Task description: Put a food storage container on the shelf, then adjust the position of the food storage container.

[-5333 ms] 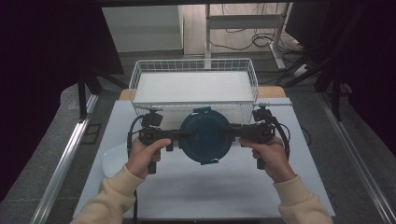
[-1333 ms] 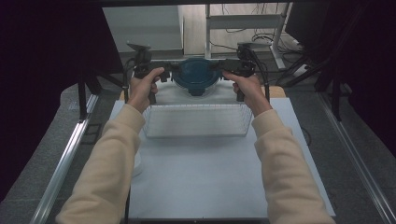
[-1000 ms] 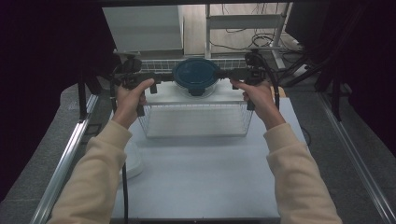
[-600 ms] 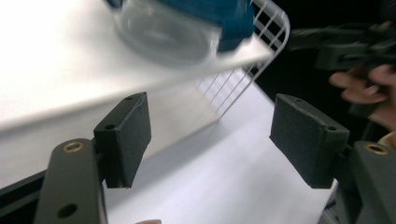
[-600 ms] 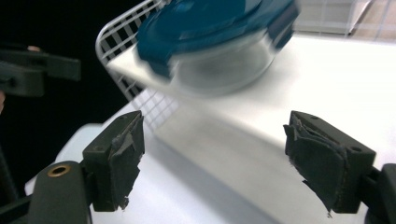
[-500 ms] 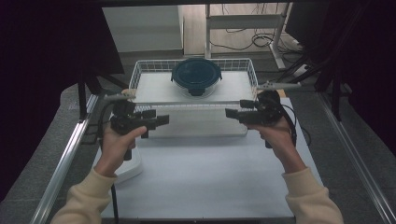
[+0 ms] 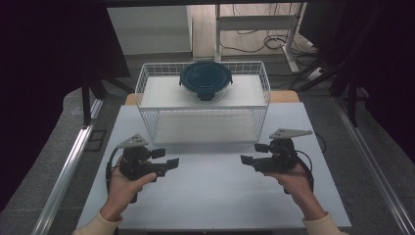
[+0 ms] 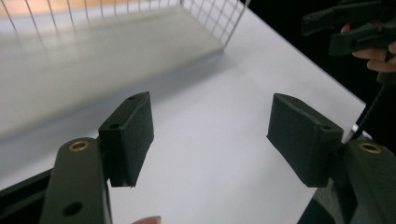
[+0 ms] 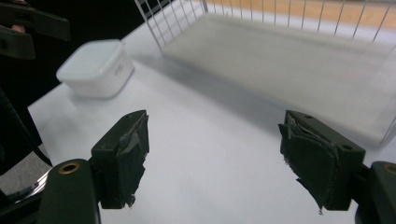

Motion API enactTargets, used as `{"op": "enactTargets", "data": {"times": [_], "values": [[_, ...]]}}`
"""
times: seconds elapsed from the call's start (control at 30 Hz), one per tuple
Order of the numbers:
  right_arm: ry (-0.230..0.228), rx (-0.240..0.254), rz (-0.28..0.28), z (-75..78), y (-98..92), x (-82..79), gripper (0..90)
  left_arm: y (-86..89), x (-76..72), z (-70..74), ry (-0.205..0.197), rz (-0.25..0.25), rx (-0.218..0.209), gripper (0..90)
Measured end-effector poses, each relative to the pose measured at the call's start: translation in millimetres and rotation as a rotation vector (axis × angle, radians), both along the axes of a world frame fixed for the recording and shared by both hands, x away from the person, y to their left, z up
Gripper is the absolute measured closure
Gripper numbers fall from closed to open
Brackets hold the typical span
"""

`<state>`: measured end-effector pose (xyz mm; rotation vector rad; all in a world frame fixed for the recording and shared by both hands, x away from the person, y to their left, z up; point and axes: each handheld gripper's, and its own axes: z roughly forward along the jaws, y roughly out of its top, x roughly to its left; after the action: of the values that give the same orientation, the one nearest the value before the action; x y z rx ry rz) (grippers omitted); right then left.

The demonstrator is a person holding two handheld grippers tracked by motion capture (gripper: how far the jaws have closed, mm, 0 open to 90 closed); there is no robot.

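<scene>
A round dark-teal lidded container (image 7: 205, 80) rests in the white wire basket (image 7: 147, 93), toward its far side, with nothing touching it. Both grippers hover over the white table (image 7: 210, 196) in front of the basket, pointing at each other. My left gripper (image 7: 171, 164) is open and holds nothing; its view has wide-apart pads (image 8: 133, 130) over bare table, with the basket (image 8: 210, 18) beyond. My right gripper (image 7: 246, 160) is open too, its worn pads (image 9: 126, 154) spread above the table. Each view catches the other gripper far off: the right gripper (image 8: 355, 23) and the left gripper (image 9: 28, 28).
A small white square box (image 9: 96, 67) sits on the table near its left edge, beside the basket's front corner (image 9: 159, 28). Dark curtains and metal rails (image 7: 68, 171) flank the table. A desk frame with cables (image 7: 254, 29) stands behind.
Both grippers carried the container up into the basket, let go of it, and drew back toward the person. They now sit lower and closer together than half a second ago.
</scene>
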<state>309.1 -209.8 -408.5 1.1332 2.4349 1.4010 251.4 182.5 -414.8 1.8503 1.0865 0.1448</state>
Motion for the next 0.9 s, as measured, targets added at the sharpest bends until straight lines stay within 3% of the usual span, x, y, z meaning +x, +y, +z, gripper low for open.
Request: {"op": "enactTargets", "data": {"times": [0.2,0.4,0.73,0.9], "values": [[0.029,-0.027,0.014,-24.6,0.9,-10.1,25.0,1.6,-10.4,-23.4,0.039,-0.004,0.025,29.8],[0.051,-0.048,0.014,-39.5,2.2,-14.9,26.2,3.5,-18.6,-45.7,0.088,-0.009,0.043,29.6],[0.077,-0.069,0.006,-49.7,0.9,-17.1,26.5,11.3,-23.2,-57.1,0.116,0.018,0.048,29.4],[0.073,-0.065,0.000,-49.8,-0.2,-17.5,26.5,10.9,-24.1,-54.7,0.101,0.025,0.060,28.6]]}}
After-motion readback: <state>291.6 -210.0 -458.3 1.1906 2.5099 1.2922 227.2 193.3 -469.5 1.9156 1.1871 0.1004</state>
